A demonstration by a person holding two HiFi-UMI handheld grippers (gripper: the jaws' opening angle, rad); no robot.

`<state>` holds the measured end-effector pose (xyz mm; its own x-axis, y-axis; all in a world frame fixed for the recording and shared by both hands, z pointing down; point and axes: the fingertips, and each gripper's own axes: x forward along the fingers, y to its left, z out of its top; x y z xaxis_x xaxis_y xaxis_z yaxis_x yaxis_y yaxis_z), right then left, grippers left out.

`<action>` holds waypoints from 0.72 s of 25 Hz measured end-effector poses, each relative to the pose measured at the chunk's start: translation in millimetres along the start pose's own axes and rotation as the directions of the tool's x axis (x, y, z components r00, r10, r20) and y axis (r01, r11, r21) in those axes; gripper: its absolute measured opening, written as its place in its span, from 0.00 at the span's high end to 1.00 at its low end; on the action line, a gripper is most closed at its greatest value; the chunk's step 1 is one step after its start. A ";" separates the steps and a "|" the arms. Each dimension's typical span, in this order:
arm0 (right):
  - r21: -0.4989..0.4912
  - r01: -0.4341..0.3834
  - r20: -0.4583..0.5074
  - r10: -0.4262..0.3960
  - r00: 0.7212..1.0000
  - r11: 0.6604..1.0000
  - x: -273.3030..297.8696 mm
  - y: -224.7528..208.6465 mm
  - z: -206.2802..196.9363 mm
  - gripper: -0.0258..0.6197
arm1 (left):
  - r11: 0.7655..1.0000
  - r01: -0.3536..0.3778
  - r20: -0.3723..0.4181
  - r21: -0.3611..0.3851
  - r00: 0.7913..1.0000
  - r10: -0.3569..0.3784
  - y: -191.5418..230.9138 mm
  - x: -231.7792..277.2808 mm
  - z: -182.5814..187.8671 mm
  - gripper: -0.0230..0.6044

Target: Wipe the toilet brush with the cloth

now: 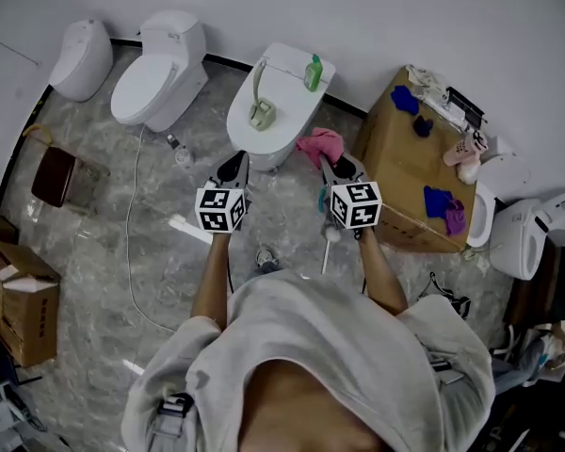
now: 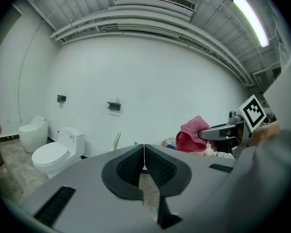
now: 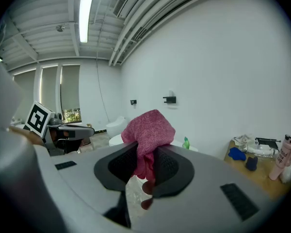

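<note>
Several toilets line the wall, and the nearest toilet (image 1: 284, 121) has the toilet brush (image 1: 261, 102) lying on its closed lid. The right gripper (image 3: 146, 160) is clamped tight on the pink cloth (image 3: 148, 130), a fat bunch standing proud of the jaws. The left gripper (image 2: 144, 152) has its jaws pressed together on nothing. A little green bottle (image 1: 313, 72) sits on the tank. Both tools hang short of the toilet. My call: open the left, pin the brush handle, then run the bunched cloth along it in long strokes. Hard to tell whether the pale lump is bristles or a holder. The left gripper view shows only a sliver of handle.
</note>
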<state>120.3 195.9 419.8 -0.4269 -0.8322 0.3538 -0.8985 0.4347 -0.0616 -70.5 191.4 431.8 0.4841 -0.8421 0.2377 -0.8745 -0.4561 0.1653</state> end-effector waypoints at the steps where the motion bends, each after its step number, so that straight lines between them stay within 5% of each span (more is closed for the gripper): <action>1: 0.002 0.006 0.000 -0.006 1.000 1.000 9.1 -1.9 2.7 0.82 | 1.000 0.007 0.000 0.001 1.000 -0.007 6.9 8.4 2.5 0.93; 18: 0.041 0.042 -0.052 -0.040 0.998 0.998 99.5 -28.3 5.5 0.82 | 0.998 0.060 -0.047 -0.009 0.997 -0.061 65.5 94.8 5.9 0.93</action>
<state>102.7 98.9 451.6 -0.3846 -0.8301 0.4037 -0.9192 0.3846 -0.0850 -82.1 80.0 459.4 0.5372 -0.7983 0.2721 -0.8433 -0.5035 0.1878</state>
